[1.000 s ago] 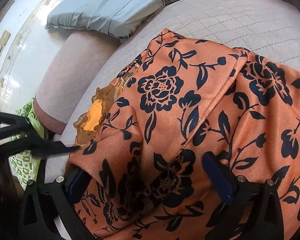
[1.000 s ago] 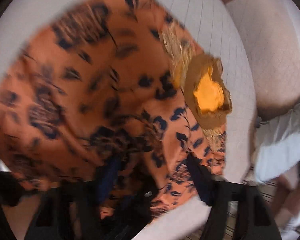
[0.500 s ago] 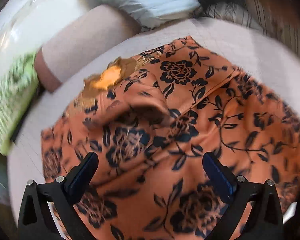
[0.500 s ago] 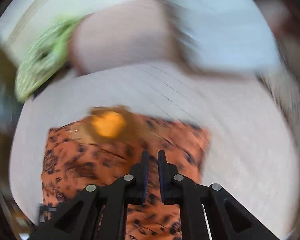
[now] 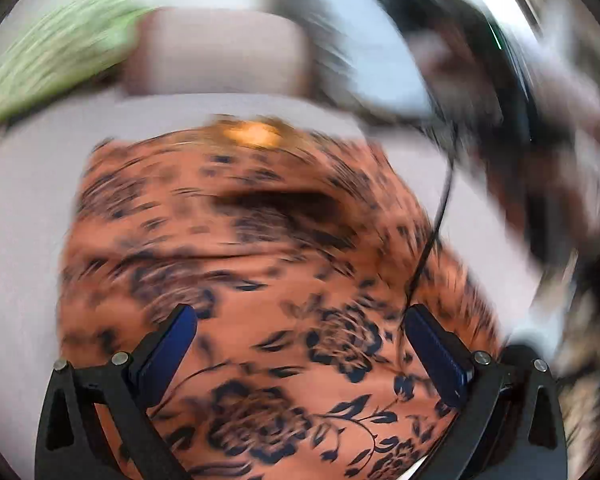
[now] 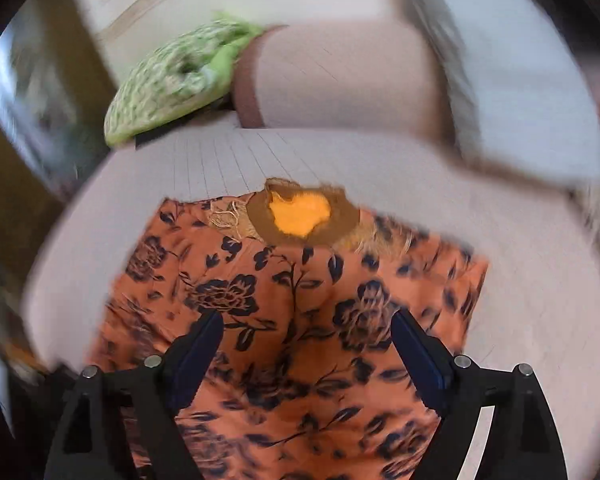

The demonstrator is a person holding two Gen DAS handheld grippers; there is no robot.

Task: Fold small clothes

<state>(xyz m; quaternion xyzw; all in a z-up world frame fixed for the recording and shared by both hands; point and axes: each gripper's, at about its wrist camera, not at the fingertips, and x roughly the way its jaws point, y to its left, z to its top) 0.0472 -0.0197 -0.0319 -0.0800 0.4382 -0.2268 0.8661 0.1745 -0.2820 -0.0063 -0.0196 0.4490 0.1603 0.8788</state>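
Observation:
An orange garment with dark blue flowers (image 6: 300,304) lies on a pale quilted bed (image 6: 520,300), folded into a rough rectangle. Its brown neckline with a yellow-orange inside (image 6: 300,216) is at the far edge. It also fills the left wrist view (image 5: 260,260), which is blurred. My right gripper (image 6: 306,340) is open above the garment's near part and holds nothing. My left gripper (image 5: 300,344) is open above the cloth and holds nothing. The other gripper and its thin black cable (image 5: 440,208) show blurred at the right of the left wrist view.
A green patterned cushion (image 6: 172,80) lies beyond the bed at the far left. A beige bolster (image 6: 340,76) lies along the far side. A pale blue pillow (image 6: 540,92) is at the far right. Bare quilt surrounds the garment.
My right gripper has opened from shut and drawn back over the garment. My left gripper has swung quickly, still open. The garment lies folded flatter than a second ago.

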